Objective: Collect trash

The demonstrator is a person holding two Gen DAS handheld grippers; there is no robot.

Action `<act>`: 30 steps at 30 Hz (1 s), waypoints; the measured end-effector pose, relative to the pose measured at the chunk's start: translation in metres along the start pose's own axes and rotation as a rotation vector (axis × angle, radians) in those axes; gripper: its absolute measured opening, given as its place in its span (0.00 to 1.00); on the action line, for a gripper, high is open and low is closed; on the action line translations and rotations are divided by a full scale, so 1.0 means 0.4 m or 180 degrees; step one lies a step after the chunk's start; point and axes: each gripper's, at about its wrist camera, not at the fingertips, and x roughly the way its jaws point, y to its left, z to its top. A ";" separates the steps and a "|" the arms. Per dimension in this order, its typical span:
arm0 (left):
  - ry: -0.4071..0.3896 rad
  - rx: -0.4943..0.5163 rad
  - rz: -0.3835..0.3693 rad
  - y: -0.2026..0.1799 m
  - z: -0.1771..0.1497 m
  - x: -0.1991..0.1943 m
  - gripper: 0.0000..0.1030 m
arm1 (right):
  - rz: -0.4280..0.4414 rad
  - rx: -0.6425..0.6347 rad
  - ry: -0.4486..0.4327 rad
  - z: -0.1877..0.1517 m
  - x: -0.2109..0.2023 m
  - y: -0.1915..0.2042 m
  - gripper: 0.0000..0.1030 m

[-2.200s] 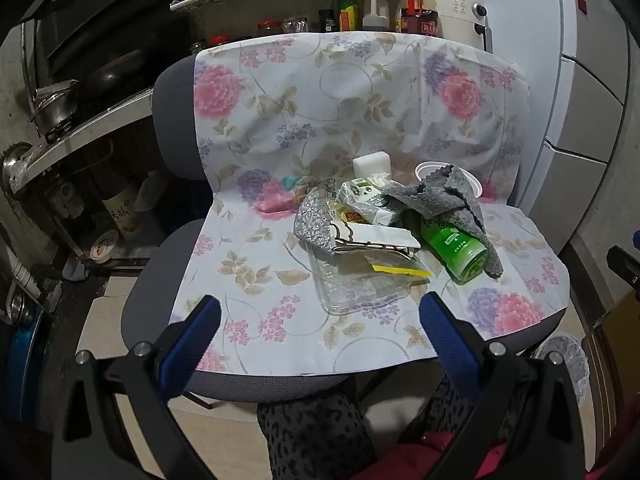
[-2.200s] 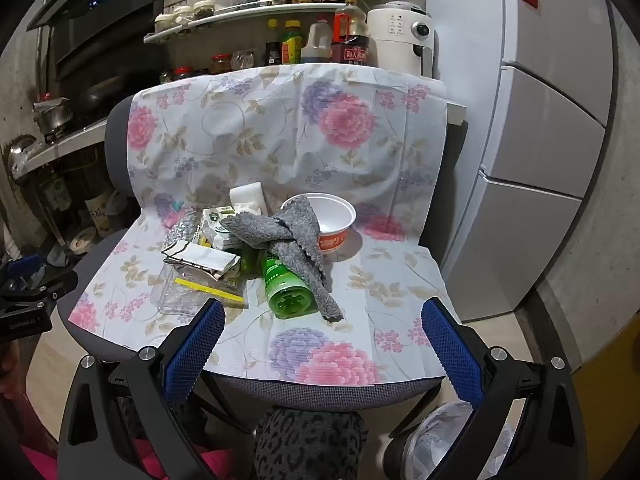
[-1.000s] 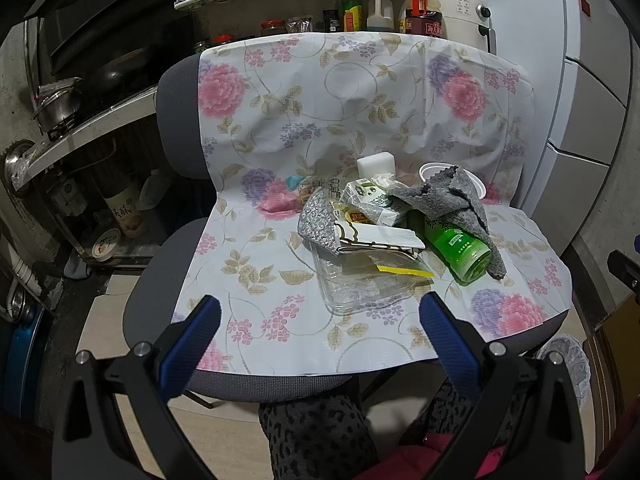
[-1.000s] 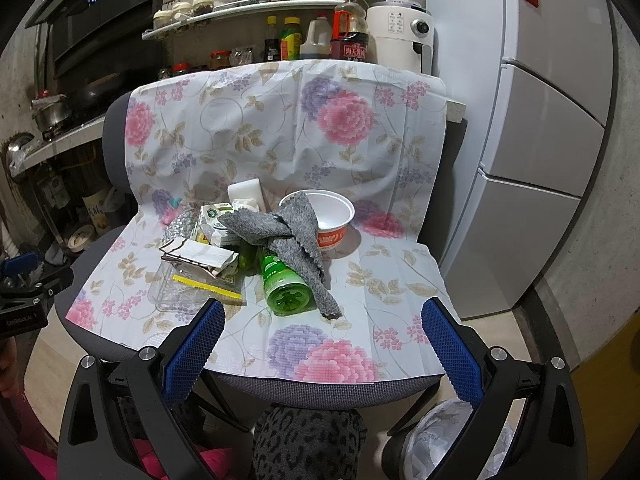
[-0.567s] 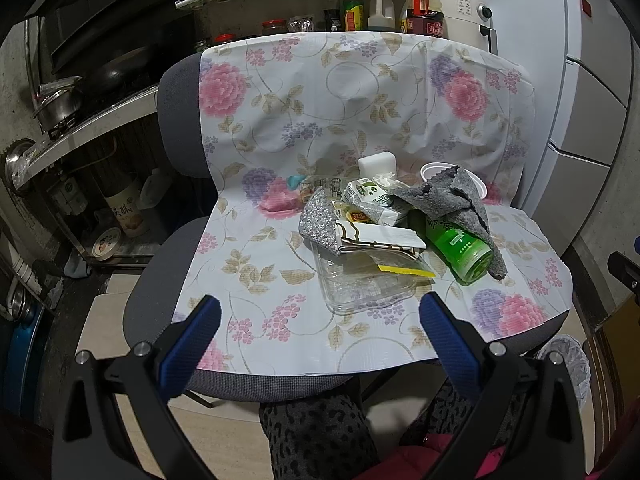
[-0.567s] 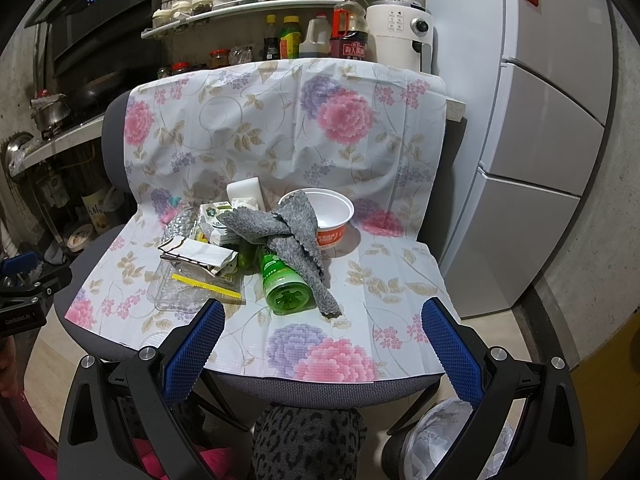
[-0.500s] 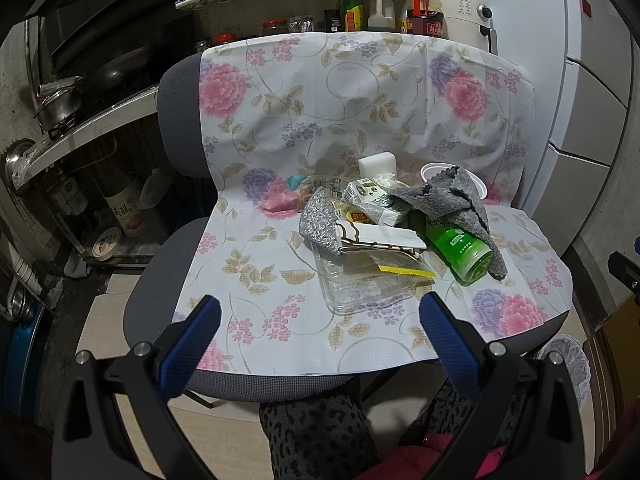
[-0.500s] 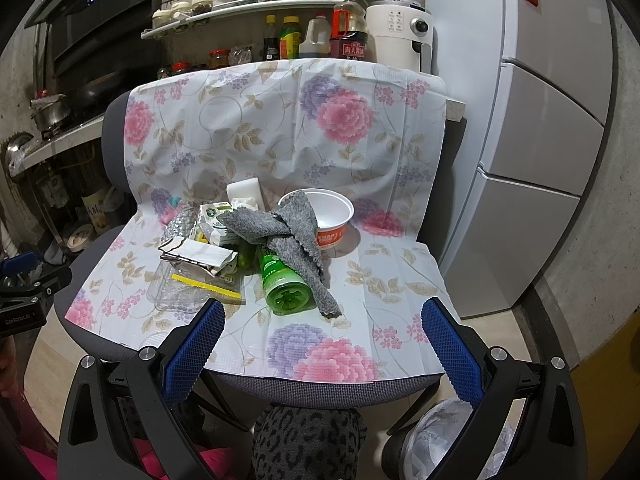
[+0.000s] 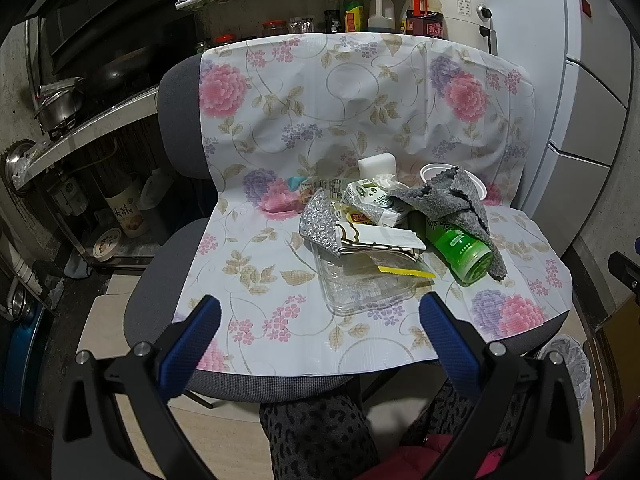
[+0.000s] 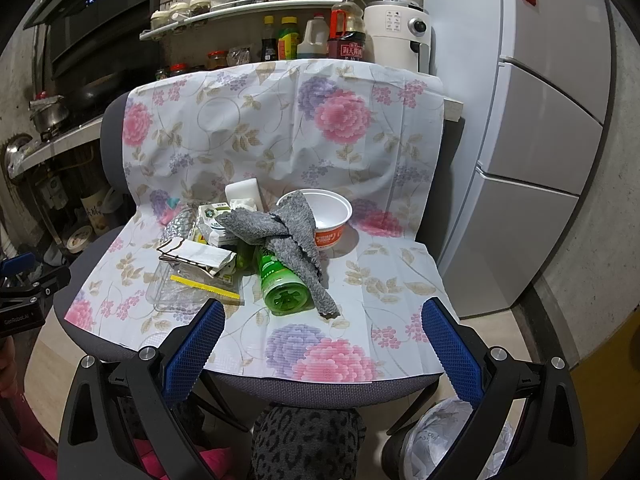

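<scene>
On a chair draped in floral cloth [image 10: 248,128], trash lies heaped: green bottle [image 10: 280,280] under a grey rag [image 10: 288,228], white bowl [image 10: 328,216], clear tray [image 9: 360,284]. Left hand-held gripper [image 9: 320,320] and right hand-held gripper [image 10: 324,324] hover nearby, wide open, empty.

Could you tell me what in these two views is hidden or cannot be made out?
- Green bottle: its neck, both views, under the grey cloth.
- Bin bag: contents unseen; cut by the right gripper and the picture's edge.
- Carton print: too small.
</scene>
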 end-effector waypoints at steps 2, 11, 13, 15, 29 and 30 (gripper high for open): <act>0.0000 -0.0004 0.0003 -0.004 -0.002 0.000 0.94 | 0.0002 -0.0002 -0.0002 0.000 0.002 0.000 0.94; 0.0061 -0.0028 0.0018 0.006 0.000 0.027 0.94 | -0.0001 0.0001 0.0028 0.002 0.019 0.002 0.94; 0.0087 -0.0043 0.0006 0.009 0.001 0.038 0.94 | 0.0011 -0.0006 0.0037 -0.001 0.017 0.000 0.94; 0.0111 -0.0065 -0.0021 0.013 0.001 0.050 0.94 | 0.0028 -0.0015 0.0049 -0.002 0.024 -0.001 0.94; 0.0224 -0.0040 0.0124 -0.012 0.009 0.217 0.94 | 0.0373 -0.0145 0.0010 0.029 0.255 0.020 0.94; 0.0227 -0.0026 0.0153 -0.015 0.011 0.238 0.94 | 0.0362 -0.0160 0.0026 0.033 0.278 0.022 0.94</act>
